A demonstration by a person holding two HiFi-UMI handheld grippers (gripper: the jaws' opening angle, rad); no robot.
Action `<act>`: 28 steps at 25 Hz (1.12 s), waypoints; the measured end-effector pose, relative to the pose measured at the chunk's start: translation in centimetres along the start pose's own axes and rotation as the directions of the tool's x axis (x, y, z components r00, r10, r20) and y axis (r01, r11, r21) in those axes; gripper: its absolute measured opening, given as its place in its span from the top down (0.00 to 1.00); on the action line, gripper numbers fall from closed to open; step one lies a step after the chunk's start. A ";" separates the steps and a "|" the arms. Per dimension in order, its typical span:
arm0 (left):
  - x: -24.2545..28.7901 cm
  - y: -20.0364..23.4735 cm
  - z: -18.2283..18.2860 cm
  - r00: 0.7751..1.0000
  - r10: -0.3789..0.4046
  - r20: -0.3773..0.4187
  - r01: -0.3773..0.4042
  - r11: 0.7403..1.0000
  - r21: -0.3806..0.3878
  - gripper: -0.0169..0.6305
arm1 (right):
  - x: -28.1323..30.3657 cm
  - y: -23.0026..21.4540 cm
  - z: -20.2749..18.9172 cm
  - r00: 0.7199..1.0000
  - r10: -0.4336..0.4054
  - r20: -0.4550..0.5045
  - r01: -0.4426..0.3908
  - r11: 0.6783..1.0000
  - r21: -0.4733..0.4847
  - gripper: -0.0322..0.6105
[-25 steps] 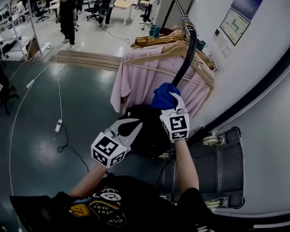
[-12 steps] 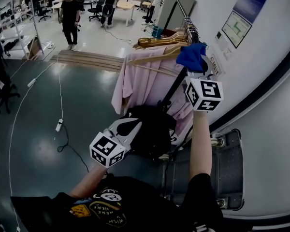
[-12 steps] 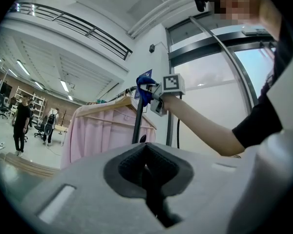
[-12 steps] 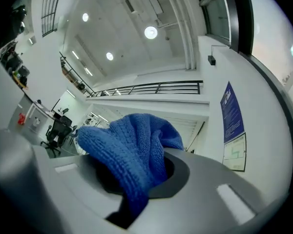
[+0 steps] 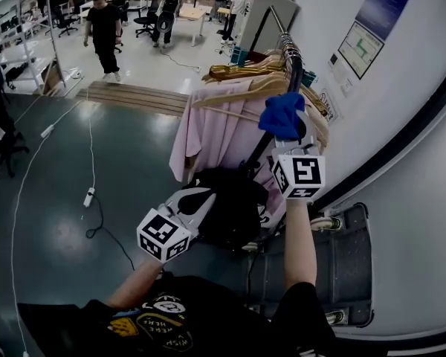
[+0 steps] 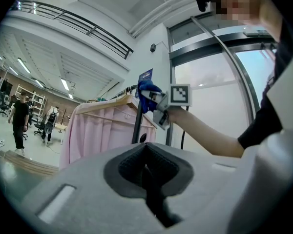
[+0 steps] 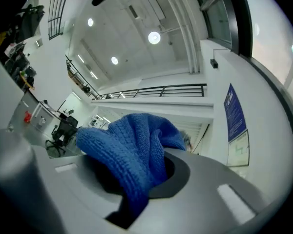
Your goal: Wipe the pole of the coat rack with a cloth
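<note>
Though head view hides both grips, right gripper [image 5: 288,134] clamps the cloth [image 7: 132,150] (on the pole [image 5: 295,69]); jaws of left gripper [image 6: 149,172] meet.

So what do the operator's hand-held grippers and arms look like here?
The left hand-held gripper and right hand-held gripper are pale grey moulded shells with dark pads lining the jaws. Each carries a white cube printed with black square markers: left cube, right cube. No cables show. The person wears a black short-sleeved T-shirt with printed patches; forearms are bare.
</note>
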State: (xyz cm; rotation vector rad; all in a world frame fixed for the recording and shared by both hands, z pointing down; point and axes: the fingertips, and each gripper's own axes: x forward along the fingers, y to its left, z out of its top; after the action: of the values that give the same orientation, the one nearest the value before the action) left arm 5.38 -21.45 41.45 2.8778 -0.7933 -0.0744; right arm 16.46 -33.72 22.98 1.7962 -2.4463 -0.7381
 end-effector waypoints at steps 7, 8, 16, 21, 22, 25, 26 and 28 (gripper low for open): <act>0.2 -0.3 -0.3 1.000 -0.019 -0.007 0.019 1.000 -0.012 0.97 | -4.6 6.9 -13.7 0.981 0.094 -0.172 -0.067 0.985 0.159 0.89; 0.3 -0.4 -0.4 1.000 -0.021 -0.009 0.020 1.000 -0.012 0.97 | -4.6 6.9 -13.7 0.981 0.097 -0.168 -0.069 0.984 0.166 0.89; 0.0 -0.4 -0.5 1.000 -0.013 -0.003 0.013 1.000 -0.025 0.97 | -2.5 3.2 -6.6 0.990 0.077 -0.122 -0.061 0.990 0.129 0.90; -0.4 0.4 0.1 1.000 0.010 0.017 -0.010 0.999 -0.040 0.97 | 1.6 -1.6 1.0 0.998 0.026 -0.062 -0.021 0.996 0.090 0.90; -0.4 0.5 0.3 1.000 0.013 0.021 -0.012 0.999 -0.037 0.97 | 2.7 -2.7 1.8 0.998 0.008 -0.063 -0.003 0.997 0.077 0.90; -0.4 0.1 0.4 1.000 0.007 0.024 -0.006 1.000 -0.030 0.97 | 5.2 -5.8 3.1 0.996 -0.018 -0.084 0.028 0.992 0.120 0.90; -0.4 0.0 0.3 1.000 0.003 0.020 -0.002 1.000 -0.030 0.97 | 5.8 -6.6 3.3 0.995 -0.014 -0.095 0.028 0.988 0.150 0.90; -0.3 -0.3 -0.1 1.000 -0.006 0.010 0.007 0.999 -0.032 0.97 | 6.7 -7.6 3.4 0.994 -0.006 -0.109 0.028 0.980 0.199 0.90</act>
State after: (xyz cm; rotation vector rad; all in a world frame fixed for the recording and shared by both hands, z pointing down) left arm 5.33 -21.04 41.46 2.8524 -0.7774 -0.1018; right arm 20.04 -40.31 15.33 1.8686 -2.5160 -0.3941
